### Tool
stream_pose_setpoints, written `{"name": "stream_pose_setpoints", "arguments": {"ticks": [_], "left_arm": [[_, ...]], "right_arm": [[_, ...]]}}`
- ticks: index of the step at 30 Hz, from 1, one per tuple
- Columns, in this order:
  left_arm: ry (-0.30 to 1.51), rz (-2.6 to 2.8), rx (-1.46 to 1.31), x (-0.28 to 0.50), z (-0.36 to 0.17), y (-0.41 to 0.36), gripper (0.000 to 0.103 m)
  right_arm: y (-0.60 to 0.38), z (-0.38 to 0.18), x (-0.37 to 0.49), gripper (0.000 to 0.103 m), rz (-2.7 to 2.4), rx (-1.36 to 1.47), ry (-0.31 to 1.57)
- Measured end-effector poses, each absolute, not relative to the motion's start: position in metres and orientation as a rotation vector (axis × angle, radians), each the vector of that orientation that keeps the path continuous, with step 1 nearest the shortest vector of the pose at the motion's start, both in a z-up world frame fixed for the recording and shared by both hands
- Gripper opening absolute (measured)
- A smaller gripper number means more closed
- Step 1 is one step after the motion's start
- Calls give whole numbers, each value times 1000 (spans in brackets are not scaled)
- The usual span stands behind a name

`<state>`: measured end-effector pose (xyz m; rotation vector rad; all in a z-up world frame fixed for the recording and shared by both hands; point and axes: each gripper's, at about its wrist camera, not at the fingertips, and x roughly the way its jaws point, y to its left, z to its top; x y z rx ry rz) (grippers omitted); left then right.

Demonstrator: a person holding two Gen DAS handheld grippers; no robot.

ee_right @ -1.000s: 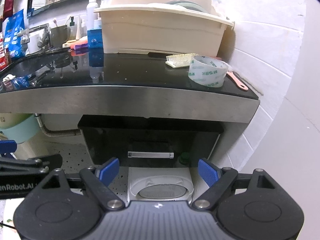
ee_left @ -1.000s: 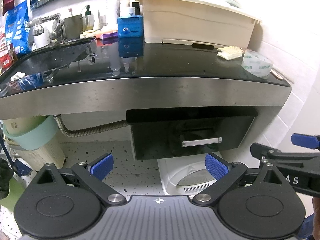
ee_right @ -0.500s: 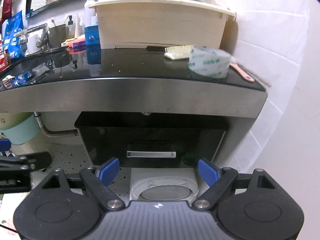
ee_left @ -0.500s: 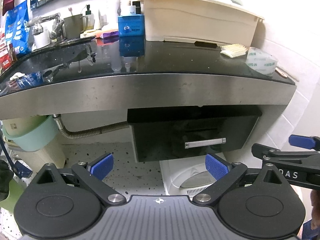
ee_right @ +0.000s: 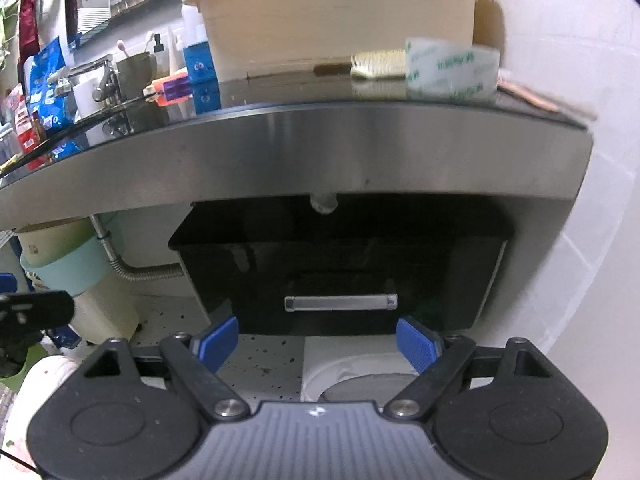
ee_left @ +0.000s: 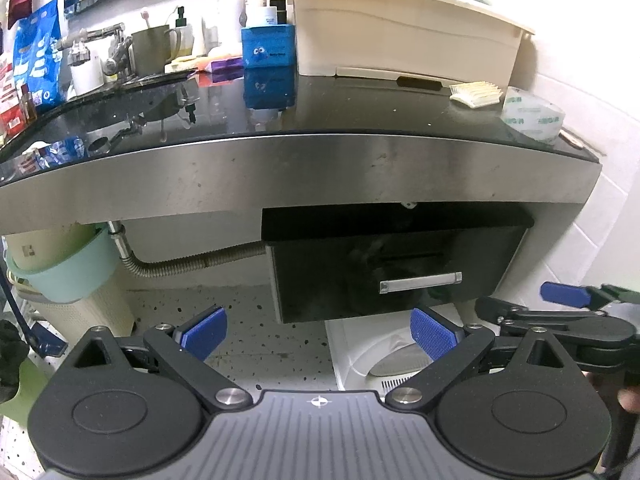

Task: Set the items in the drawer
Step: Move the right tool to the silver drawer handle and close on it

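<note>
The black drawer (ee_right: pixel 340 276) hangs shut under the steel front edge of the surface (ee_right: pixel 320 152), toward its right end, with its silver bar handle (ee_right: pixel 341 303) lying level across the front. The right tool (ee_right: pixel 318 338) faces the drawer head-on: its two blue pads are spread wide with nothing between them, and the handle sits just above and between them, not touched. The left tool (ee_left: pixel 318 330) is lower and further left, also spread wide and empty; from there the drawer (ee_left: pixel 396 272) lies ahead and to the right, its handle (ee_left: pixel 420 282) above the right pad.

On the surface, near its right end, a roll of clear tape (ee_right: pixel 452 70) stands beside a pale brush (ee_right: pixel 378 65), both in front of a large cream bin (ee_right: pixel 340 20). A thin pink item lies by the right edge, too blurred to name. A blue box (ee_left: pixel 269 46) sits just left of the bin. A white appliance (ee_left: pixel 380 356) stands on the speckled floor below the drawer.
</note>
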<state>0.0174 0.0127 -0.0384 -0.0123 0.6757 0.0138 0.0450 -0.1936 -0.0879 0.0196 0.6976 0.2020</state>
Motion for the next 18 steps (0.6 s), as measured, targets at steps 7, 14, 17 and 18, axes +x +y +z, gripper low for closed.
{"name": "stream_pose_setpoints", "arguments": {"ticks": [7, 14, 17, 18], "left_arm": [[678, 24, -8, 19, -44, 16, 99], [703, 37, -26, 24, -53, 22, 99], [710, 41, -34, 24, -55, 25, 99], [711, 41, -35, 25, -56, 25, 99]], "right_arm": [[-187, -109, 63, 87, 247, -51, 683], [-181, -127, 80, 96, 336, -144, 674], [-182, -131, 89, 103, 375, -122, 673], [-183, -132, 91, 103, 386, -114, 666]]}}
